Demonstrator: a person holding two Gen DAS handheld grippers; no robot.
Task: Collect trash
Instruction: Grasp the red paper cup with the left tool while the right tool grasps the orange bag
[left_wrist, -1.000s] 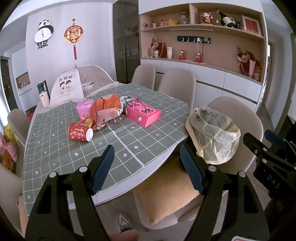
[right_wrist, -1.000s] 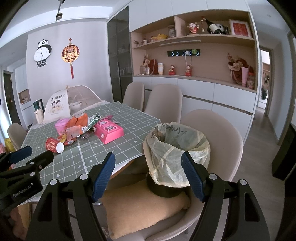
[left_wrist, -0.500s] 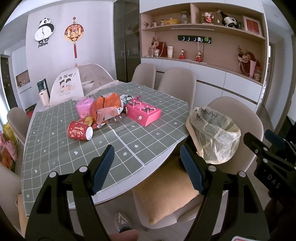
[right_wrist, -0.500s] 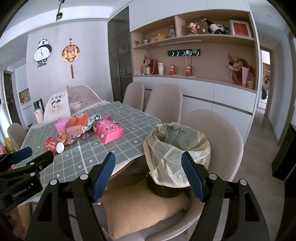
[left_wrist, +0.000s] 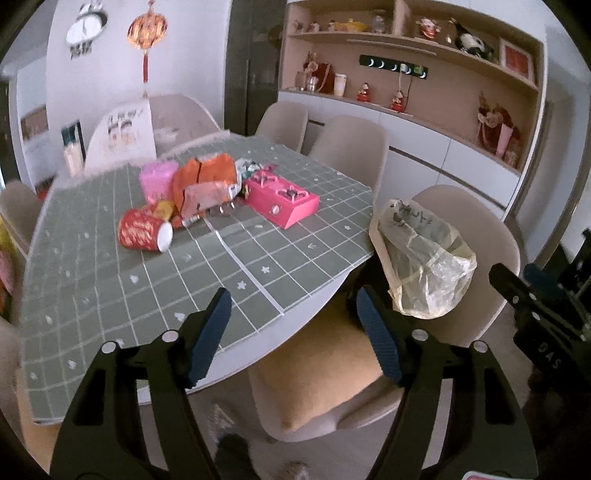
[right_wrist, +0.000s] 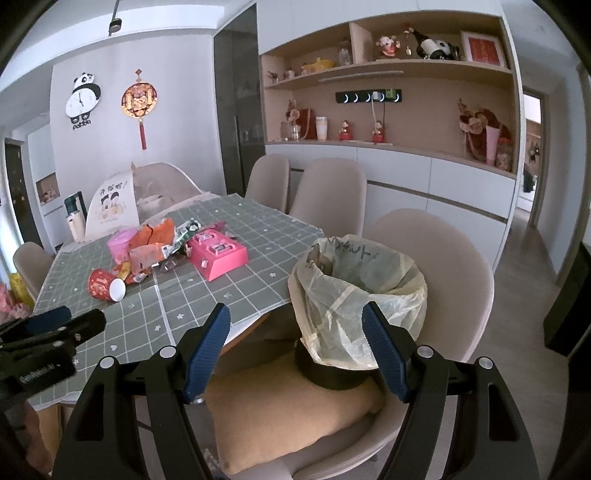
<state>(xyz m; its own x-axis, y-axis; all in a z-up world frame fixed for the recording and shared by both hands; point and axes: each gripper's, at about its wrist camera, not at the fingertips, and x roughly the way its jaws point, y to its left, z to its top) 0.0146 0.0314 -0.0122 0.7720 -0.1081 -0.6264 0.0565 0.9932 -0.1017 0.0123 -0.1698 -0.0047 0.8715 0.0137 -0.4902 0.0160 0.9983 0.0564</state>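
A pile of trash lies on the green checked tablecloth (left_wrist: 110, 288): a red paper cup (left_wrist: 143, 232) on its side, orange wrappers (left_wrist: 201, 177), a pink cup (left_wrist: 157, 181) and a pink box (left_wrist: 280, 201). The same cup (right_wrist: 105, 286) and box (right_wrist: 218, 256) show in the right wrist view. A bin lined with a yellowish plastic bag (right_wrist: 354, 291) stands on a chair cushion (right_wrist: 280, 410) beside the table; the bag also shows in the left wrist view (left_wrist: 424, 258). My left gripper (left_wrist: 293, 332) is open and empty near the table's front edge. My right gripper (right_wrist: 295, 347) is open and empty, just in front of the bin.
Beige chairs (right_wrist: 325, 192) stand around the table. A mesh food cover (right_wrist: 159, 188) sits at the table's far end. Shelves and white cabinets (right_wrist: 424, 177) line the back wall. A doorway (right_wrist: 532, 166) opens at the right.
My left gripper has moved forward and a little down toward the table; the trash pile looks larger. The right gripper has barely moved.
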